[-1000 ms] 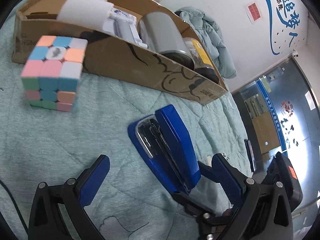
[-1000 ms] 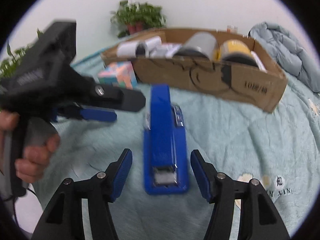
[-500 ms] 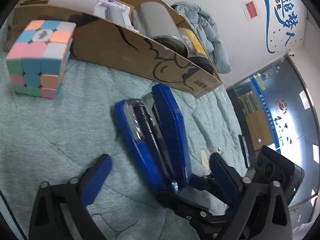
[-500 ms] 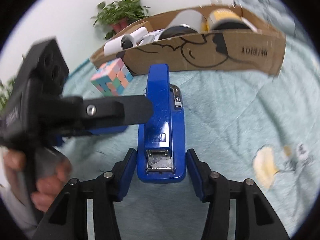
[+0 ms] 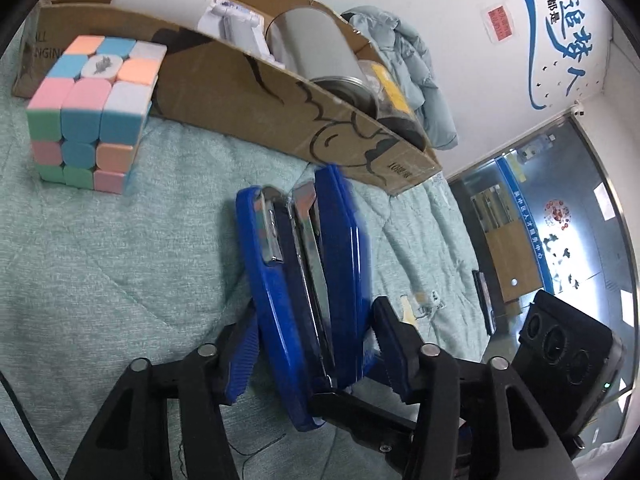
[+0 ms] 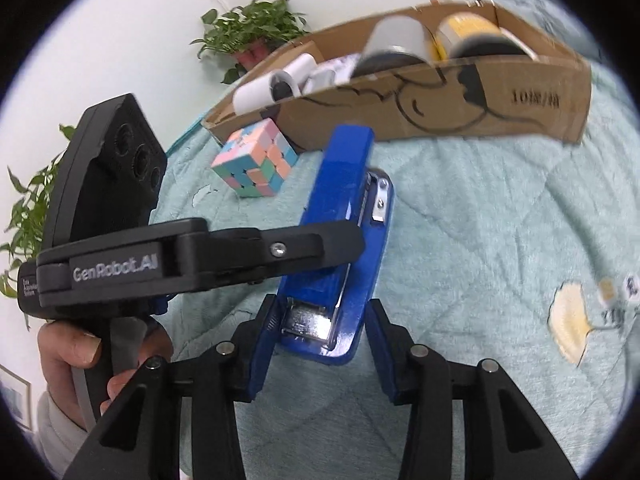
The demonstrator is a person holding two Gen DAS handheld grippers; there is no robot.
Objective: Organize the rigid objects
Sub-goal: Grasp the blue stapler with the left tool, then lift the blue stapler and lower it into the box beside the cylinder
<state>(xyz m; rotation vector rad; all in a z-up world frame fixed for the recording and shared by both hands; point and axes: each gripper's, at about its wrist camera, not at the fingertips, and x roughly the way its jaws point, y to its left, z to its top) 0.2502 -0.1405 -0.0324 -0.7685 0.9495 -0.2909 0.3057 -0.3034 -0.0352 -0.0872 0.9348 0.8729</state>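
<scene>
Glossy blue stapler (image 5: 316, 280), chrome-trimmed, tilted between both hand-held grippers' pads.

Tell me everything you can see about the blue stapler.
The blue stapler looks like glossy plastic with a silvery metal magazine and front plate. It is rolled onto its side over the teal quilt, nose toward the cardboard box. Both grippers, left and right, have just closed on it.
</scene>
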